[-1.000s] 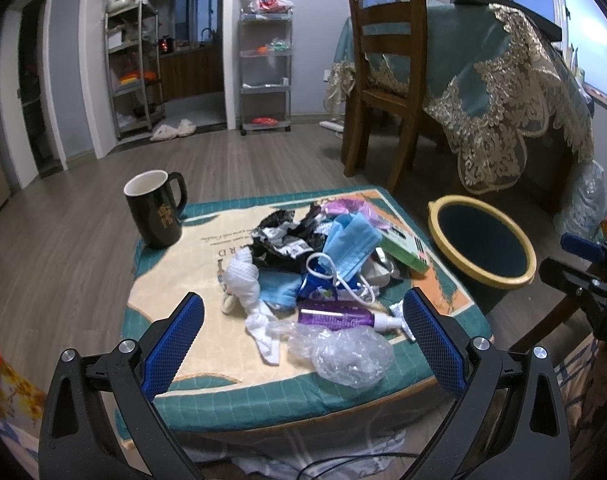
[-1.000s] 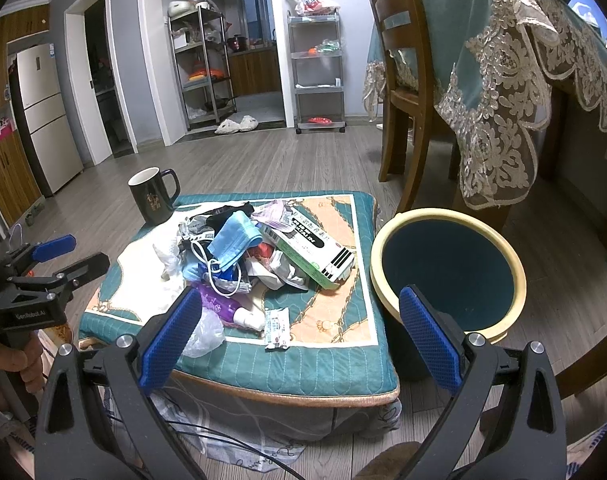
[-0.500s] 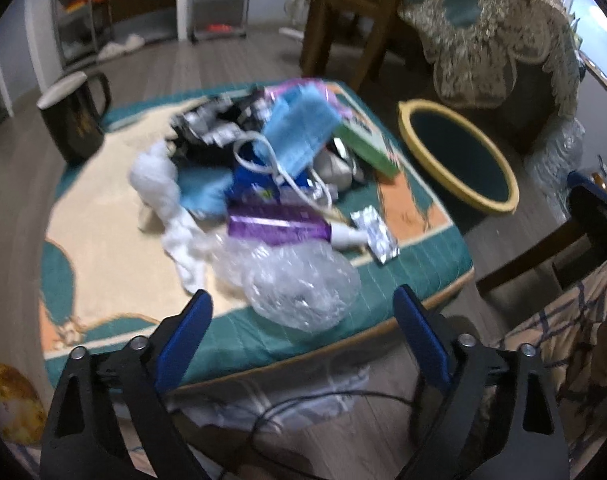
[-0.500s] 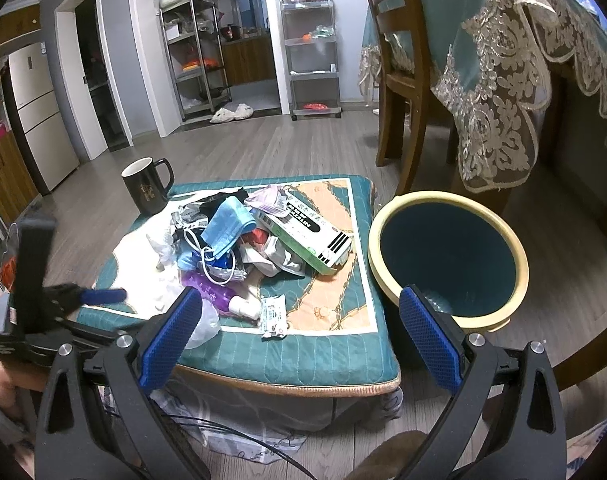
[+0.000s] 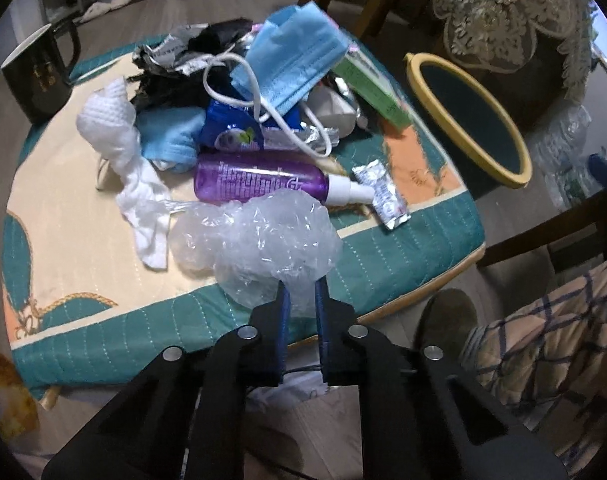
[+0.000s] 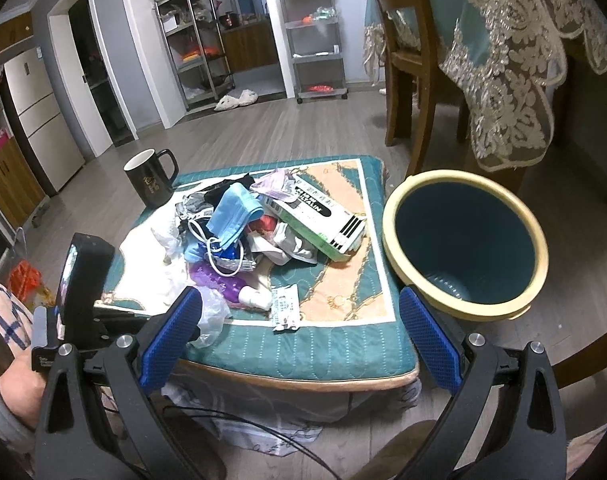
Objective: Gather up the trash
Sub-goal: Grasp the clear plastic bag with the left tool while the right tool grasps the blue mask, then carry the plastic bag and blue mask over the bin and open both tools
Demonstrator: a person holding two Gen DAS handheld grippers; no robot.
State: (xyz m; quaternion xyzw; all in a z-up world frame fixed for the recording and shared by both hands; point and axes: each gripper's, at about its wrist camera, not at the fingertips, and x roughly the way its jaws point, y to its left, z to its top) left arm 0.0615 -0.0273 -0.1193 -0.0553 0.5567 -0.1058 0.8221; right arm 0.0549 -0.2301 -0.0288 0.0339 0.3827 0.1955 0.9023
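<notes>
A heap of trash lies on a low teal cushion table point(image 5: 383, 276): a crumpled clear plastic bag point(image 5: 263, 240), a purple spray bottle point(image 5: 259, 180), a blue face mask point(image 5: 295, 56), white tissue point(image 5: 115, 132), a small foil sachet point(image 5: 383, 196) and a green box point(image 6: 319, 216). My left gripper point(image 5: 301, 288) is shut on the near edge of the clear plastic bag. My right gripper point(image 6: 299, 336) is open and empty, in front of the table. A yellow-rimmed teal bin point(image 6: 463, 236) stands on the floor right of the table; it also shows in the left wrist view point(image 5: 471, 116).
A black mug point(image 6: 151, 180) stands at the table's far left corner. A wooden chair point(image 6: 407, 52) and a lace-draped dining table point(image 6: 515, 48) stand behind the bin. Cables lie under the table's front. Metal shelves point(image 6: 315, 36) line the far wall.
My left gripper moved down and forward to the clear plastic bag and shut on its near edge. My right gripper stayed open, shifting only slightly.
</notes>
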